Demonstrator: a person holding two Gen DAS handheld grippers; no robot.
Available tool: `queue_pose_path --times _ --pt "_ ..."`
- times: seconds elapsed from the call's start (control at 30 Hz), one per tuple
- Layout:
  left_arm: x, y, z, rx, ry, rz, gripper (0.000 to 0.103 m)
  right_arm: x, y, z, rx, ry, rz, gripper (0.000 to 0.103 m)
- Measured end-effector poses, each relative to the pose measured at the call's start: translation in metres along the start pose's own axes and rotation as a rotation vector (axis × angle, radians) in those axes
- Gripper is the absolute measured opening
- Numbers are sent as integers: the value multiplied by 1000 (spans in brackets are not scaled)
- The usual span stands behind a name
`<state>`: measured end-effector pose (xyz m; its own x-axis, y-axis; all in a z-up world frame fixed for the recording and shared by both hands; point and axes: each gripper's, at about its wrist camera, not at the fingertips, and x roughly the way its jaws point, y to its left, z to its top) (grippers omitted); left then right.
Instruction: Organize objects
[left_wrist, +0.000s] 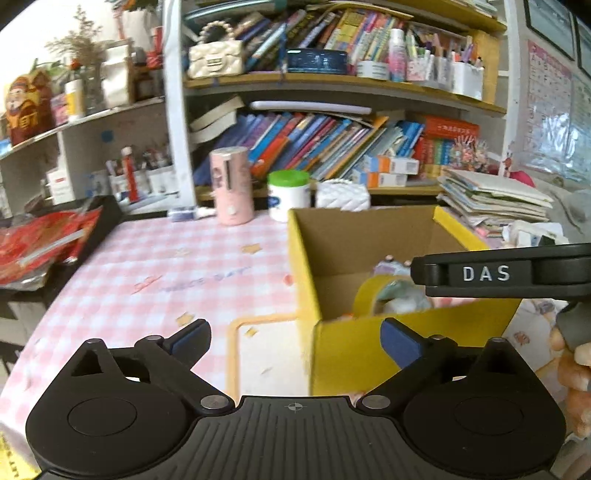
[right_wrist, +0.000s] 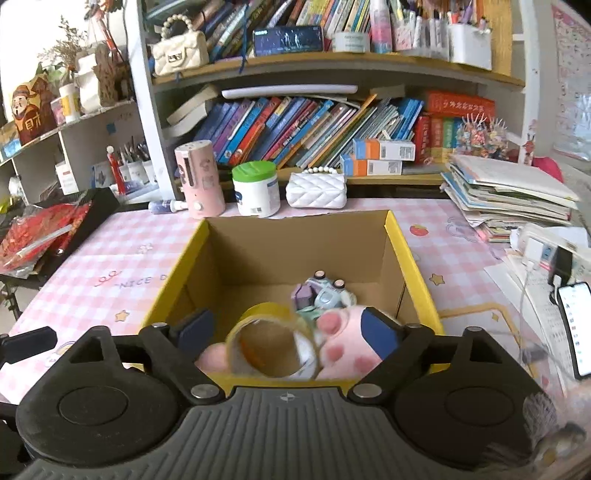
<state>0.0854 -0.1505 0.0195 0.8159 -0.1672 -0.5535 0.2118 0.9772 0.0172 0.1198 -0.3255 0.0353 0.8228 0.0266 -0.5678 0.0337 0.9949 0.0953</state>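
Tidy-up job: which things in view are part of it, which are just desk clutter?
Job:
- yellow cardboard box, holding
- tape roll
- pink spotted plush
- small toy camera
- left gripper and right gripper, both open, empty

Probably clutter:
- pink cylinder
- green-lidded jar
- white quilted purse
- paper stack
- phone

matt cardboard box (right_wrist: 399, 236), glossy tape roll (right_wrist: 271, 343), plush toy (right_wrist: 343, 343).

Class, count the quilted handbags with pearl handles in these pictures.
2: a cream handbag on the upper shelf, and a white handbag on the table behind the yellow box. Others may be hidden.
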Motion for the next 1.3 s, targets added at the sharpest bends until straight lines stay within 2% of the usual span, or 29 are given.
queue_pose_path --times 0.07,0.27,0.47,0.7,1.3 --pt "-9 6 -9 -6 7 11 100 -9 12 -9 -9 -1 -8 96" --pt "-35 25 -32 -18 32 39 101 -36 45 -40 -35 1 -21 103" --pt "-59 43 -52 -60 49 66 101 -57 70 -67 -41 -3 -51 103" --pt "-77 55 -70 -38 70 101 101 -74 94 -92 -54 8 -63 103" --pt "-98 61 -95 -19 100 121 101 -99 117 -121 -52 17 -61 103"
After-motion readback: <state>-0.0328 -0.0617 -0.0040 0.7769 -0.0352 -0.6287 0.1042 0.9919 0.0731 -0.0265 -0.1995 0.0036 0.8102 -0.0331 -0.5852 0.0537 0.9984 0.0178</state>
